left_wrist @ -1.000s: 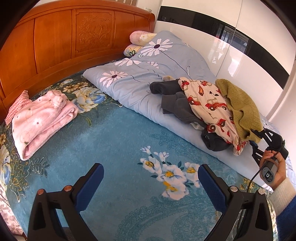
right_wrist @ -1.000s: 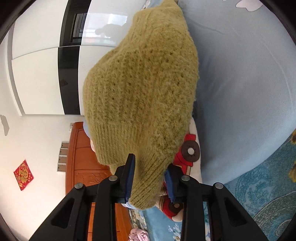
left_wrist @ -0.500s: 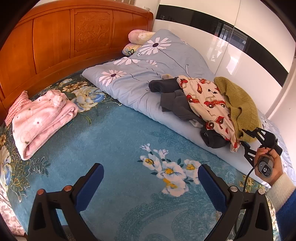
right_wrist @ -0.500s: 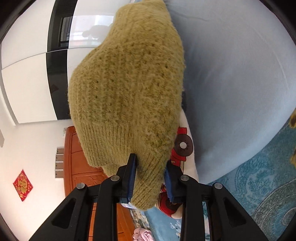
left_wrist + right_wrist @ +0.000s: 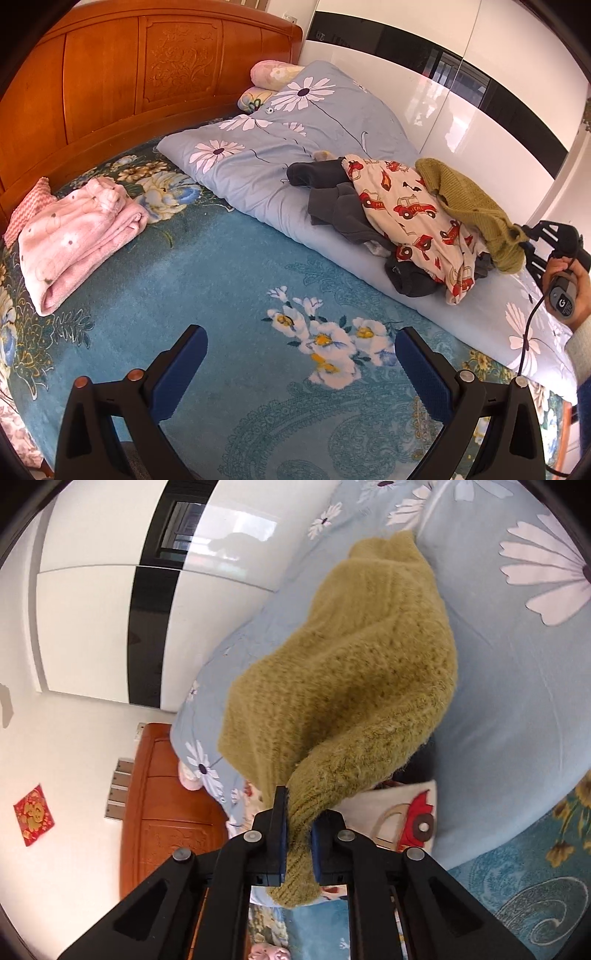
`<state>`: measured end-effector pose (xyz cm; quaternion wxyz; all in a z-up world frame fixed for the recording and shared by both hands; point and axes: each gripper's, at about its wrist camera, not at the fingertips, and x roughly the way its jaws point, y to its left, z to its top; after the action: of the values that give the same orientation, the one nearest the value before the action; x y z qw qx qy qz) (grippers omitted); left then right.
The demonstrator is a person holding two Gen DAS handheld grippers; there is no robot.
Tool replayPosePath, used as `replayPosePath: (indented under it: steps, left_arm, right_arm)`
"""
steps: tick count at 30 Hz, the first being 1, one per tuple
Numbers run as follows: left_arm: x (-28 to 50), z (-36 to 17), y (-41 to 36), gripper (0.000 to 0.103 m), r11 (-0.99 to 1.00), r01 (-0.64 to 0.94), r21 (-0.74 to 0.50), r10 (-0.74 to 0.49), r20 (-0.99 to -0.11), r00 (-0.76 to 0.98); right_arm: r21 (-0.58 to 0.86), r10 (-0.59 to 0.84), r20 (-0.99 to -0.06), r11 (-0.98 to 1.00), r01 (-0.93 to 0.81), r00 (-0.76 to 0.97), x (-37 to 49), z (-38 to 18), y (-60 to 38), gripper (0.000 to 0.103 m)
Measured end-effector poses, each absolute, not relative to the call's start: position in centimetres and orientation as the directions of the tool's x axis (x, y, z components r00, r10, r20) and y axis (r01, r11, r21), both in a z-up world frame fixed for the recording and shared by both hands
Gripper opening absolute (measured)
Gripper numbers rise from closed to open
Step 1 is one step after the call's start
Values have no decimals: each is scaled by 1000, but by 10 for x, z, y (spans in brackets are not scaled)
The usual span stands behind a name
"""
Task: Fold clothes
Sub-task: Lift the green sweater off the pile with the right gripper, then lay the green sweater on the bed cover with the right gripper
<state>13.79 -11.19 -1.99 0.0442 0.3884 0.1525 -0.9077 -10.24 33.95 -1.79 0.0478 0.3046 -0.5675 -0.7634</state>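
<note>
Two tools: right tool [image 5: 297, 834] pinching olive sweater [image 5: 354, 686] hem, left tool [image 5: 301, 363] spread above bedspread [image 5: 229, 280].

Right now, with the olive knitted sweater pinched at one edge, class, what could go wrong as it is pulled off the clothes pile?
1. The right gripper grips only a narrow bunch of the olive-green knitted sweater, so the hem may stretch or slip out.
2. The sweater lies on the cream fire-truck print garment, so the fuzzy knit could drag it off the pile.
3. The left gripper is open and far away, so the sweater may hang bunched.
</note>
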Motion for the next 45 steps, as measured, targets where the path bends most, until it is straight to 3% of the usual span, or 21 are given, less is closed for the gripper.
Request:
replayPosePath:
  steps: [15, 22, 27, 31, 37, 42, 45]
  left_arm:
    - [168, 17, -104, 103, -957, 145, -250, 54, -646, -761]
    - [191, 29, -117, 103, -951, 152, -268, 48, -614, -788]
    - [199, 24, -122, 103, -940, 144, -309, 82, -614, -785]
    - [198, 13, -110, 103, -941, 109, -319, 128, -638, -759]
    - [192, -14, -69, 103, -957, 25, -290, 197, -707, -679]
    - [186, -40, -48, 103, -959, 12, -282, 218, -768, -602]
    - [181, -58, -38, 103, -954, 20, -300, 240, -799, -552]
  right_arm:
    - [813, -508, -128, -545, 203, -852, -15, 199, 327, 10]
    - [698, -711, -7, -507, 506, -703, 87, 254, 284, 10]
    - [535, -778, -33, -544, 646, -628, 198, 257, 278, 9]
    - [543, -726, -207, -643, 541, -655, 256, 203, 303, 9]
    - [551, -459, -607, -831, 72, -649, 292, 63, 381, 9]
    - [442, -224, -821, -832, -335, -526, 320, -43, 468, 9]
    - [363, -151, -899, -784, -503, -412, 335, -96, 507, 10]
